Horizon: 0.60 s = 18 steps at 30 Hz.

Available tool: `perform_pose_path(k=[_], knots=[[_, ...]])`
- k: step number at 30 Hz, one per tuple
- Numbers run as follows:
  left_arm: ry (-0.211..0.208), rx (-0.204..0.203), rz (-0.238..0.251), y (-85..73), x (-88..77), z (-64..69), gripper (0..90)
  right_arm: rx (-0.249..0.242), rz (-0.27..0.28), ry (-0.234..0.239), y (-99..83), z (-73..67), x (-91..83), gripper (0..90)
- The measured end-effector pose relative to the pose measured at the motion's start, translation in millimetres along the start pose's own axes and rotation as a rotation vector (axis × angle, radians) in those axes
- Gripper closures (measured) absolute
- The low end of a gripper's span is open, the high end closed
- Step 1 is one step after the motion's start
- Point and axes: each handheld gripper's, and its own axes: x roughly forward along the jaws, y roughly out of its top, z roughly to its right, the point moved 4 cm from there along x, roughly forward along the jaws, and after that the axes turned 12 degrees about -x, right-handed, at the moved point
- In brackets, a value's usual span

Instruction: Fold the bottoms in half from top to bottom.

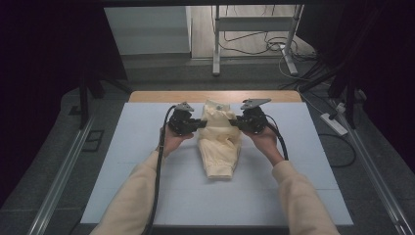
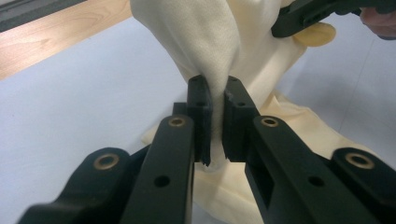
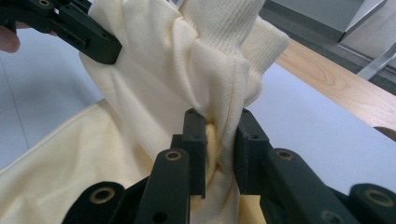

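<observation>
I had both grippers on the garment (image 1: 219, 142), a cream piece that lay near the middle of the counter (image 1: 122, 161), toward its far edge. Its narrow ribbed end pointed at the near edge and rested flat on the white surface; the far part was lifted and bunched between my two hands.

The left gripper (image 1: 201, 124) came in from the left side, and its fingers (image 2: 200, 116) were closed tight on a thin fold of the cloth, which ran up out of them in a taut ridge. The right gripper (image 1: 234, 123) came in from the right side, opposite the left, and its fingers (image 3: 247, 149) were clamped on a thicker, gathered wad of fabric just below a ribbed band. In the right gripper view the left gripper (image 3: 100, 49) held the cloth at the upper left, with the cloth stretched between the two.

A strip of bare wood (image 1: 161, 96) ran along the counter's far edge, beyond the white surface.
</observation>
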Motion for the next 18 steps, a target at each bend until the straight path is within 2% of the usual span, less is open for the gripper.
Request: perform_pose_path(k=[18], knots=[[-0.003,0.037,-0.043,-23.4,-0.7,11.7,82.3,-0.022,-0.003,0.018,-16.5,-21.5,-3.4,76.3]])
